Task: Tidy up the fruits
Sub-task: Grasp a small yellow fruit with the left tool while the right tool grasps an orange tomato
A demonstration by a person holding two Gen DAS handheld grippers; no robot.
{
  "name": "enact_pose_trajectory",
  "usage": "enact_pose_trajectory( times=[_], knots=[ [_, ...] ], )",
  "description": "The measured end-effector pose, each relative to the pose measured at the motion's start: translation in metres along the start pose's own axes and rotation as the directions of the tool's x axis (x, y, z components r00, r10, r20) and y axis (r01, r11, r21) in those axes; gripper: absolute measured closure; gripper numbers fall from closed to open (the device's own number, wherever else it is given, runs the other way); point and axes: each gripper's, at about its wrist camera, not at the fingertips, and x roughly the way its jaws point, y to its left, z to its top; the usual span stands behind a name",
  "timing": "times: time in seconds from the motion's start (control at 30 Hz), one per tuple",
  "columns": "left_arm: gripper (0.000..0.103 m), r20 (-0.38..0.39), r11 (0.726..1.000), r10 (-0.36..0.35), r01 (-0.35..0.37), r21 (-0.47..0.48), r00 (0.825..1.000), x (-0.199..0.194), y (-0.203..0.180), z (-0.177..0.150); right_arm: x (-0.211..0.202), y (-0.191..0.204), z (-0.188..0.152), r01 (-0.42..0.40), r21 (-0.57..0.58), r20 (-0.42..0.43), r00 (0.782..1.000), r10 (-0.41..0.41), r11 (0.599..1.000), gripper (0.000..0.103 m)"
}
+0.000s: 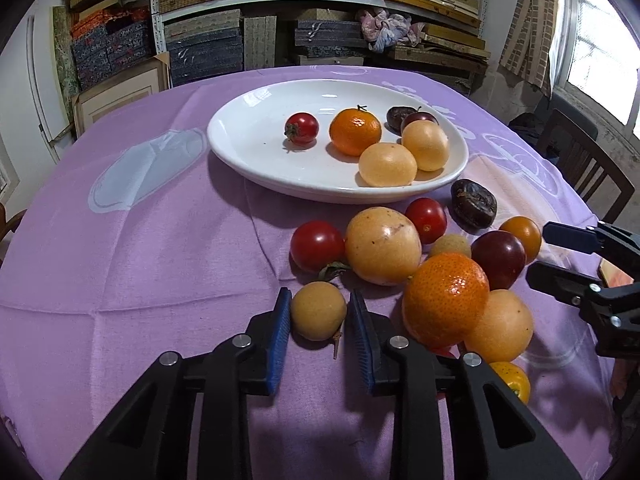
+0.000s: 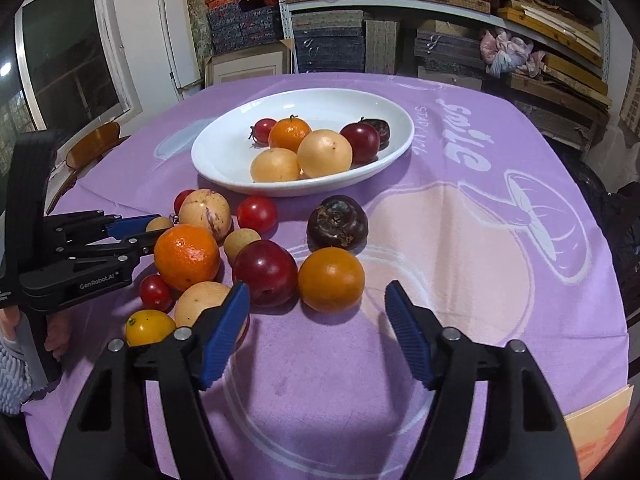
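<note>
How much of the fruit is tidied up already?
Six fruits already sit on the white plate. The left gripper is shut on a small tan fruit; the right gripper is open and empty. About a dozen, like the big orange, wait on the cloth.

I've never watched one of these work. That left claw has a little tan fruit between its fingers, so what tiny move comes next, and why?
Probably a short lift. The left gripper looks closed on the small tan fruit, which still sits on the purple cloth; the white plate, where sorted fruit lies, has bare room.
</note>
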Motion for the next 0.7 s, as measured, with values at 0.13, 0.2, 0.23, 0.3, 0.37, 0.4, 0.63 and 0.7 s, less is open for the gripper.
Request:
enact_pose_trajectory(
  times=[0.13,0.2,0.23,0.3,0.37,0.4,0.63,0.7],
  knots=[
    [0.076,-0.005,0.999,-0.032,0.032,0.001,0.999,0.0,-0.002,-0.001,0.003,-0.003,0.001,-0.021,0.014,0.0,1.0,0.021,1.0,0.042],
    [0.075,-0.005,0.999,-0.037,0.037,-0.003,0.999,0.0,-0.002,-0.001,0.007,-0.008,0.002,-0.044,0.037,-0.011,0.999,0.044,0.998,0.049],
    [0.075,-0.005,0.999,-0.034,0.034,-0.001,0.999,0.001,-0.002,-0.001,0.009,-0.011,0.003,-0.051,0.05,-0.016,0.999,0.052,0.997,0.05],
    [0.075,-0.006,1.0,-0.022,0.022,0.009,1.0,0.0,-0.004,-0.002,0.012,-0.017,0.003,-0.071,0.078,-0.024,0.997,0.073,0.994,0.053],
    [0.075,-0.007,1.0,-0.019,0.019,0.012,1.0,0.001,-0.004,-0.002,0.013,-0.02,0.003,-0.08,0.094,-0.023,0.996,0.082,0.992,0.055],
    [0.075,-0.006,1.0,-0.021,0.021,0.011,1.0,0.001,-0.005,-0.002,0.014,-0.02,0.004,-0.083,0.099,-0.024,0.996,0.086,0.992,0.055],
    [0.075,-0.005,1.0,-0.023,0.023,0.009,1.0,0.001,-0.006,-0.002,0.023,-0.022,0.009,-0.096,0.113,-0.034,0.994,0.1,0.989,0.064],
    [0.075,-0.005,1.0,-0.023,0.023,0.008,1.0,0.001,-0.006,-0.003,0.023,-0.019,0.008,-0.084,0.097,-0.038,0.995,0.088,0.992,0.064]
  ],
)
